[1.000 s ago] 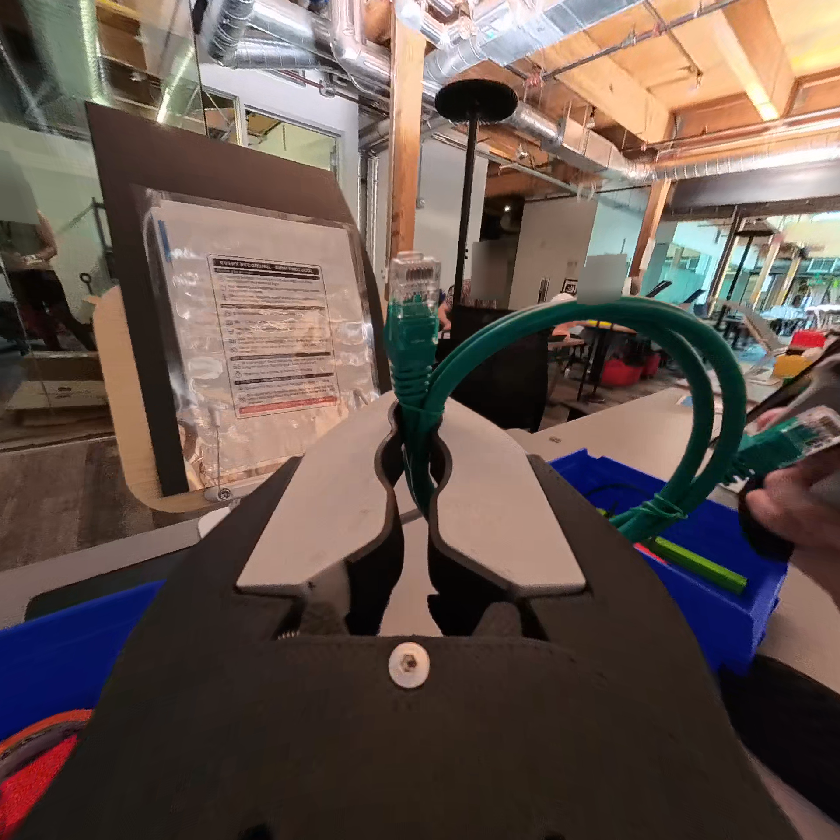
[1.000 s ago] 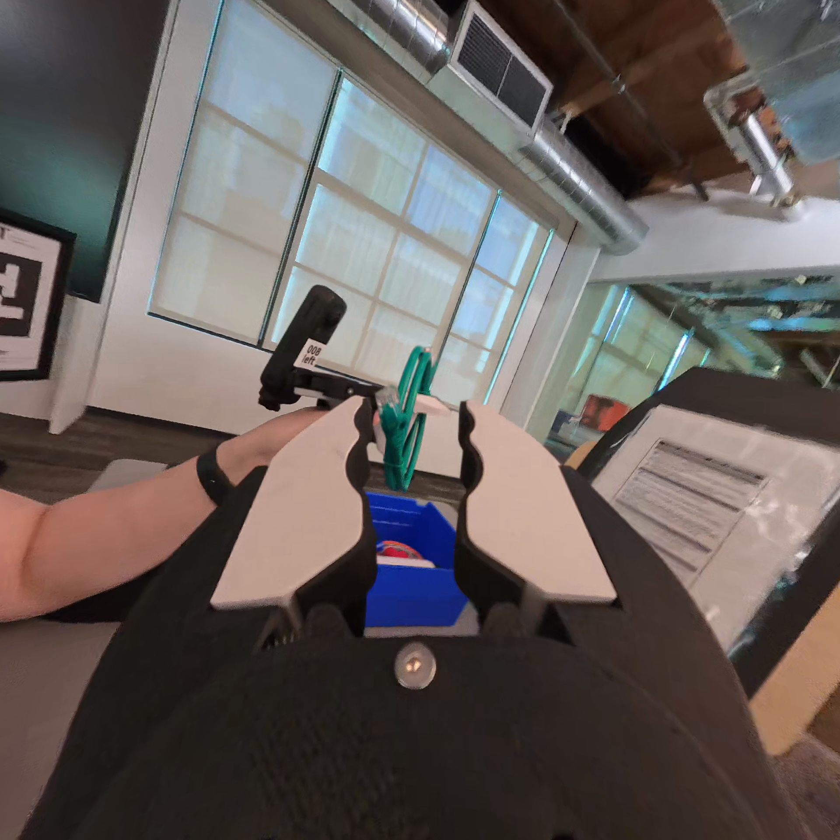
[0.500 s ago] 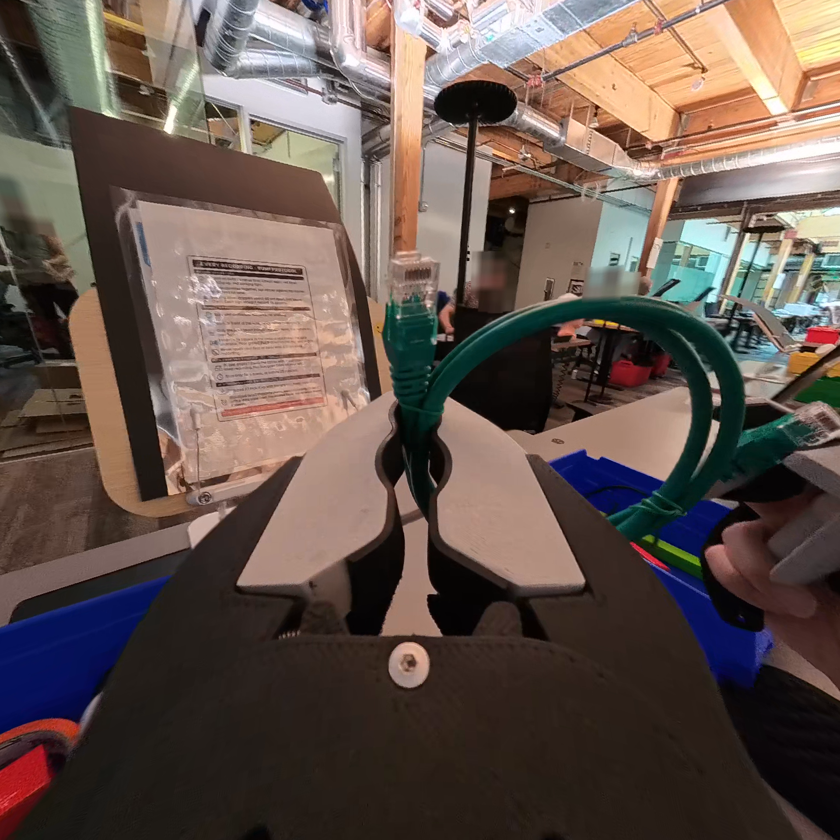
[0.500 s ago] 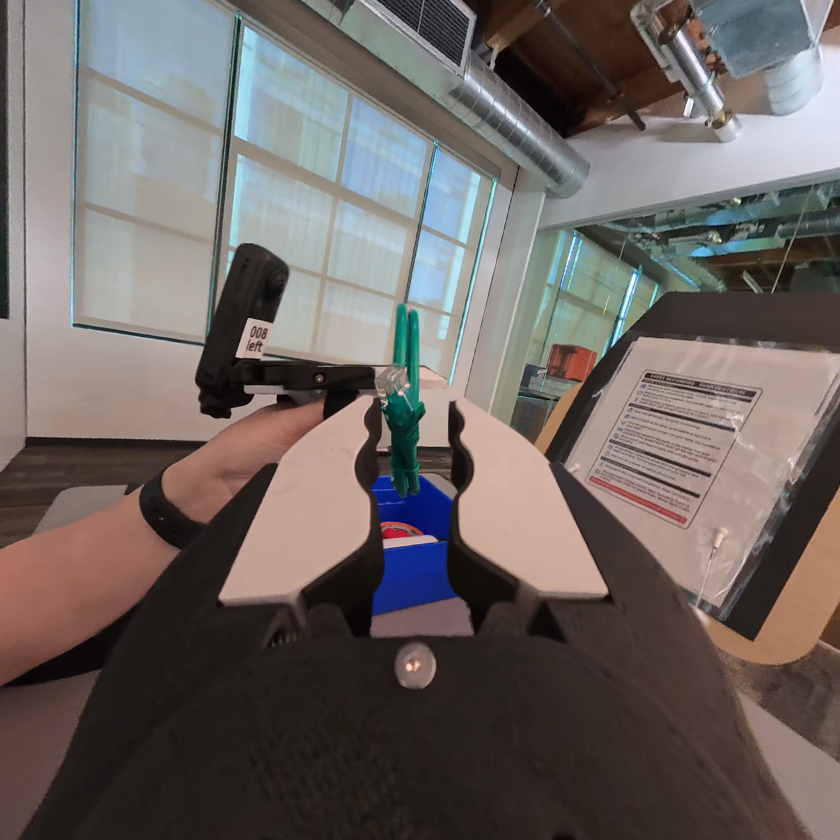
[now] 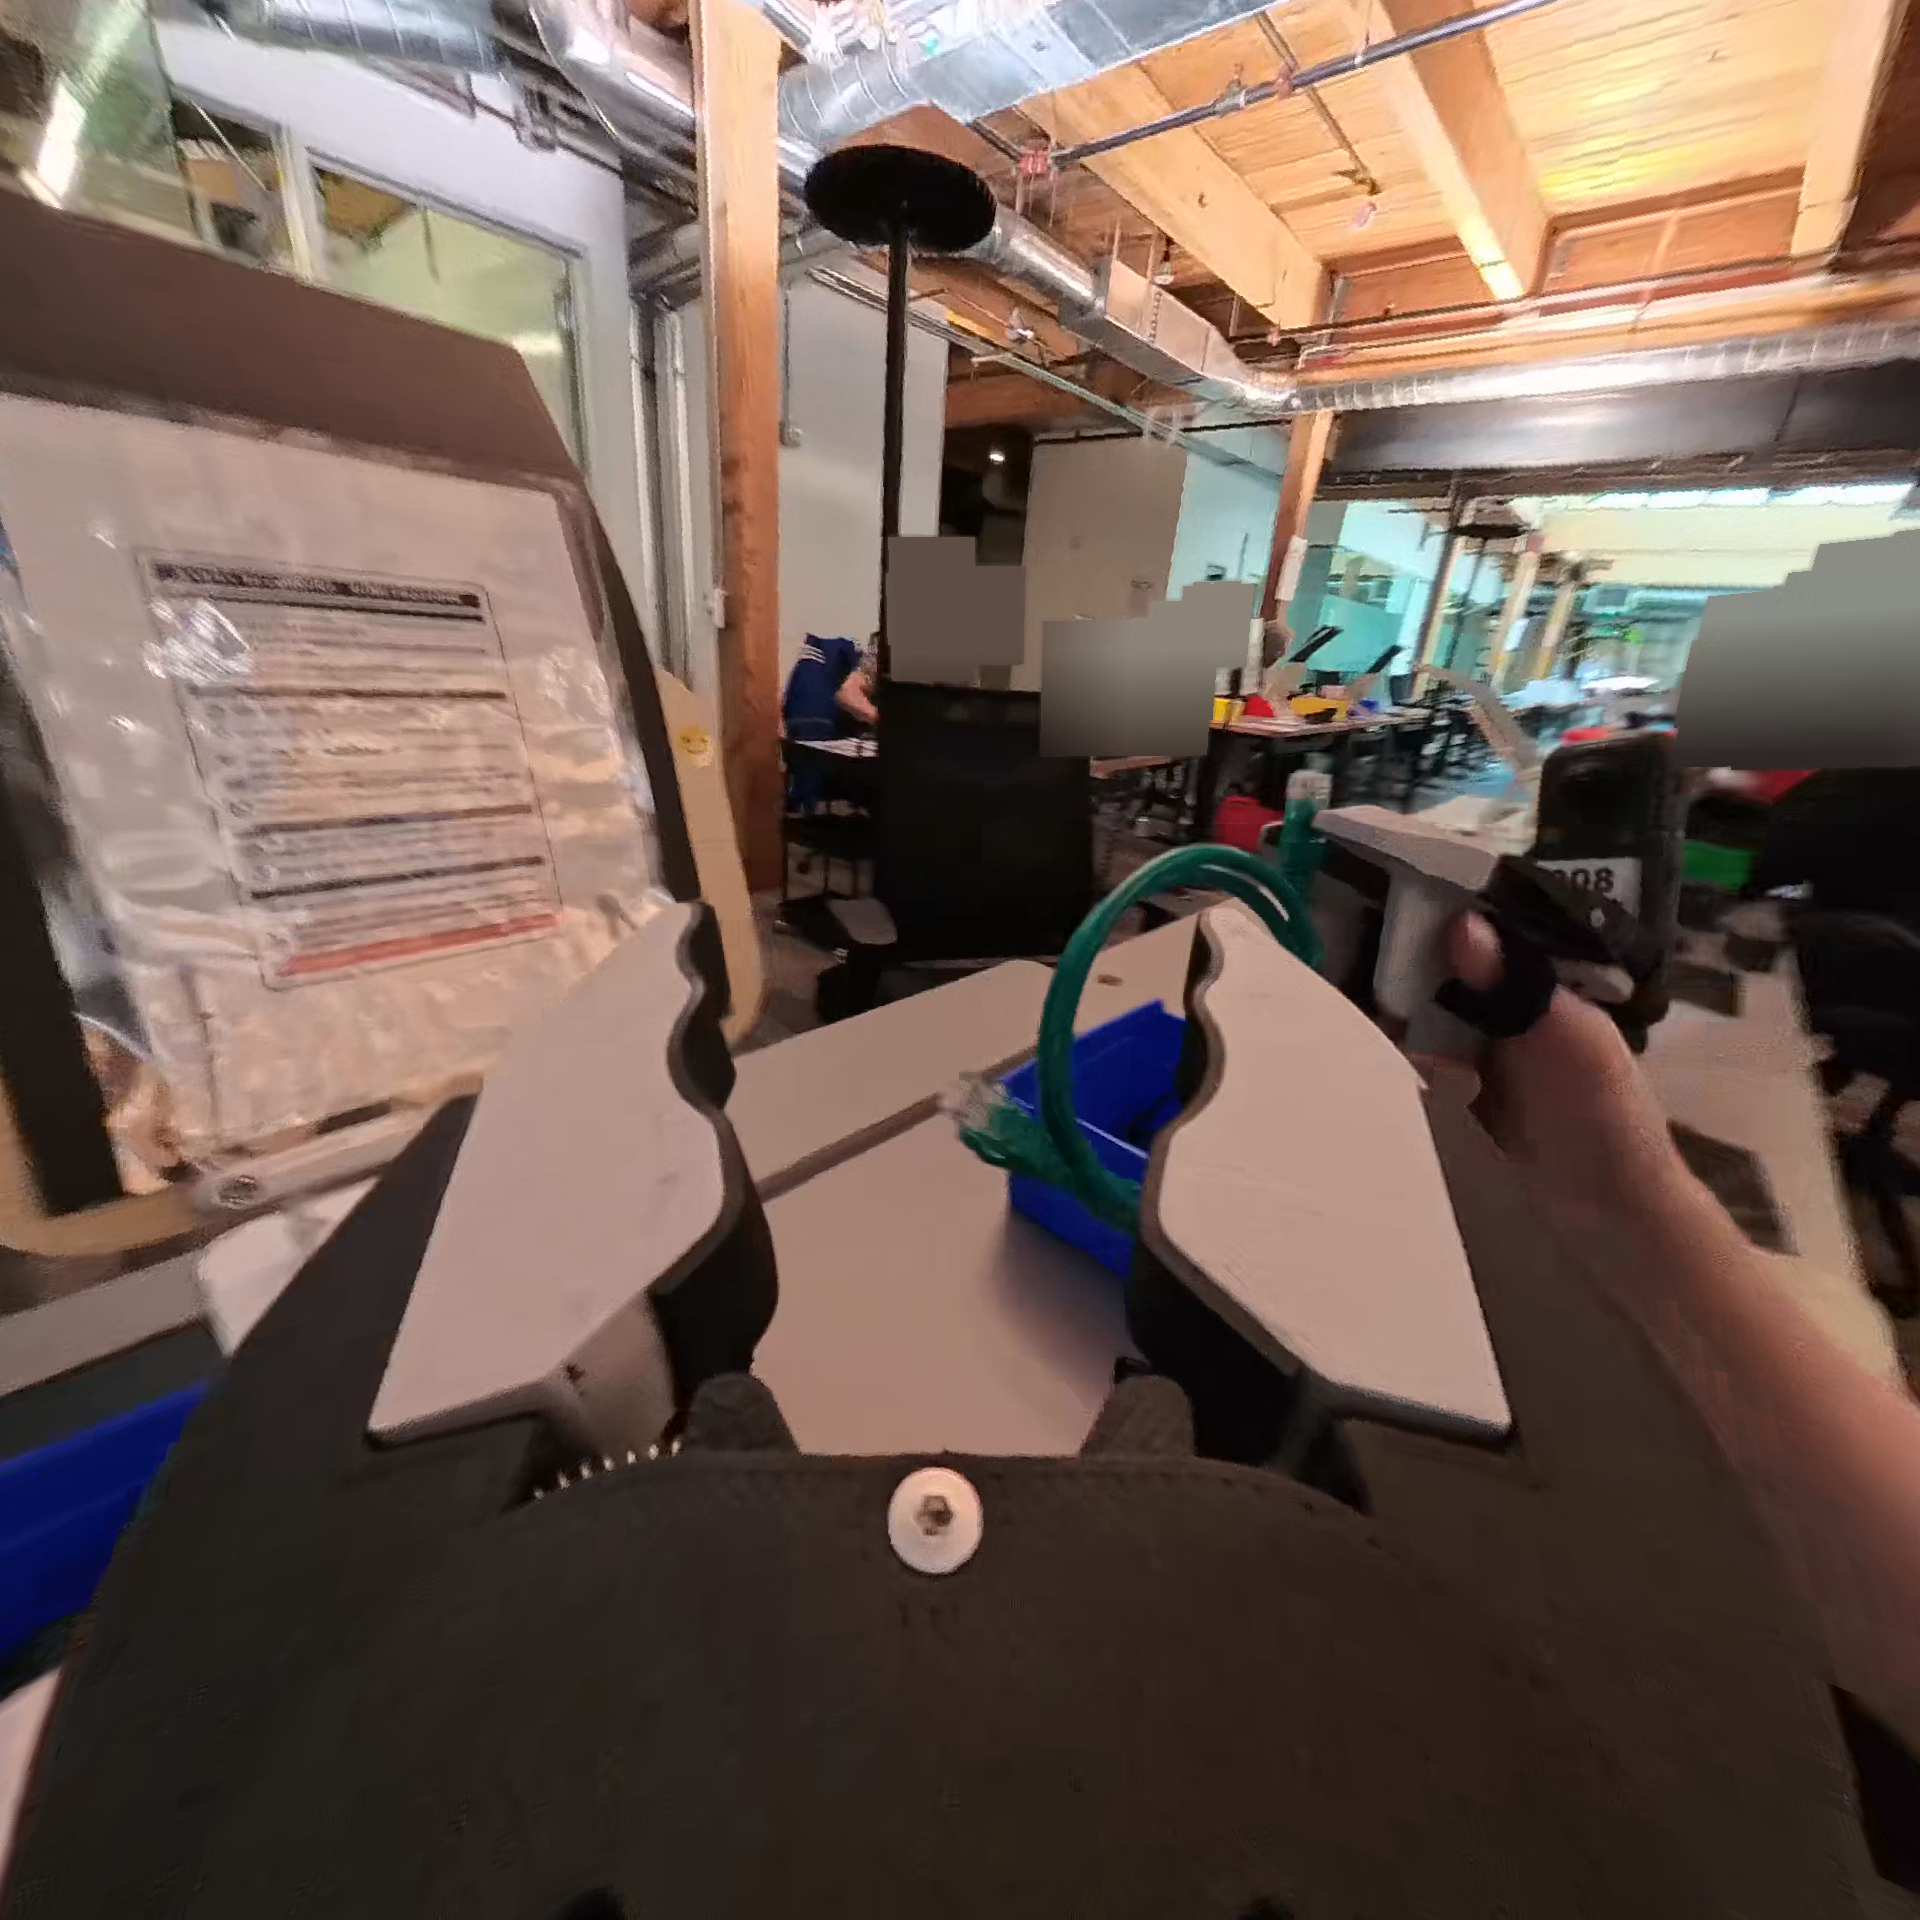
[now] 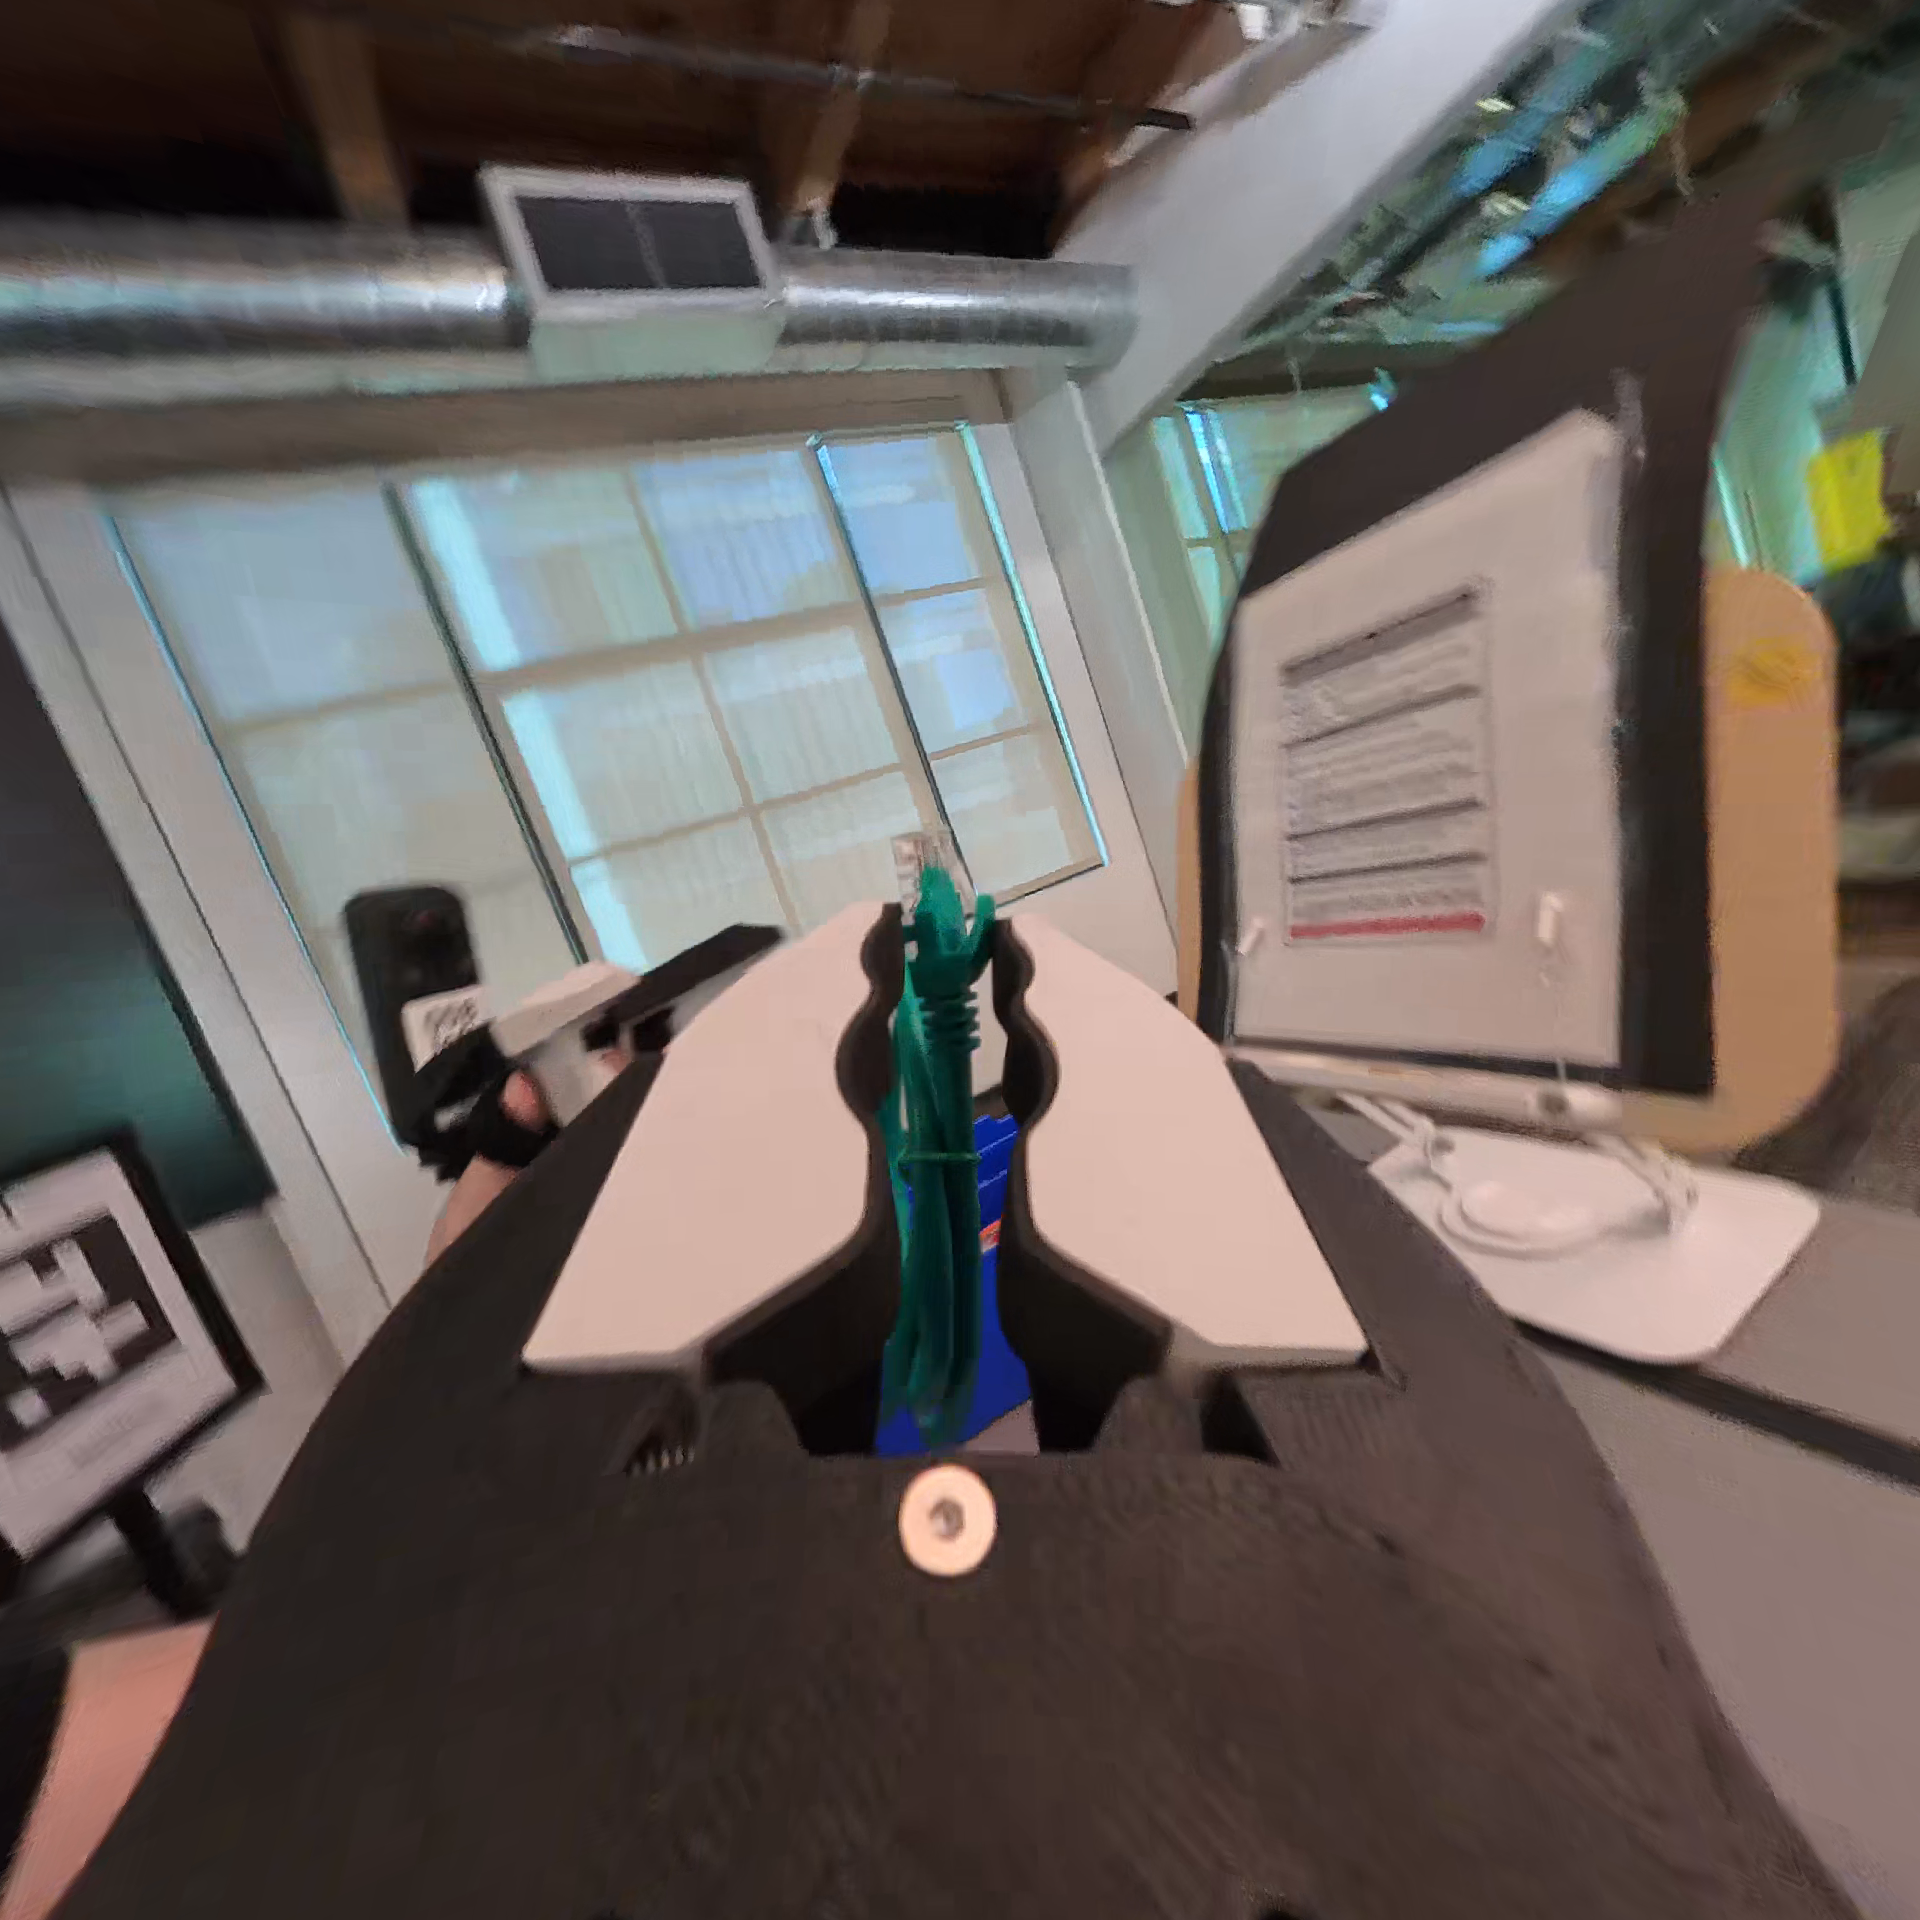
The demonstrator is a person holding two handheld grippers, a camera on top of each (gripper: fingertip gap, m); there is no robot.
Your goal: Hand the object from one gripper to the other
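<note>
A green network cable (image 5: 1062, 1039), coiled in a loop with clear plugs, hangs from my right gripper (image 5: 1392, 847), seen at the right of the left wrist view. My left gripper (image 5: 956, 935) is open and empty, its fingers wide apart, and the loop hangs beyond them without touching. In the right wrist view my right gripper (image 6: 940, 925) is shut on the cable (image 6: 935, 1060) just below one plug, which sticks up past the fingertips. The rest of the coil hangs down between the fingers. My left gripper (image 6: 582, 1029) shows to the left, held in a hand.
A blue bin (image 5: 1091, 1143) stands on the grey table (image 5: 904, 1299) under the cable; it also shows in the right wrist view (image 6: 1000, 1164). Another blue bin (image 5: 62, 1507) is at lower left. A black board with a bagged sheet (image 5: 312, 727) stands at the table's far edge.
My left gripper has opened, let go of the cable and drawn back. My right gripper has shut on the cable's plug end and now carries it alone.
</note>
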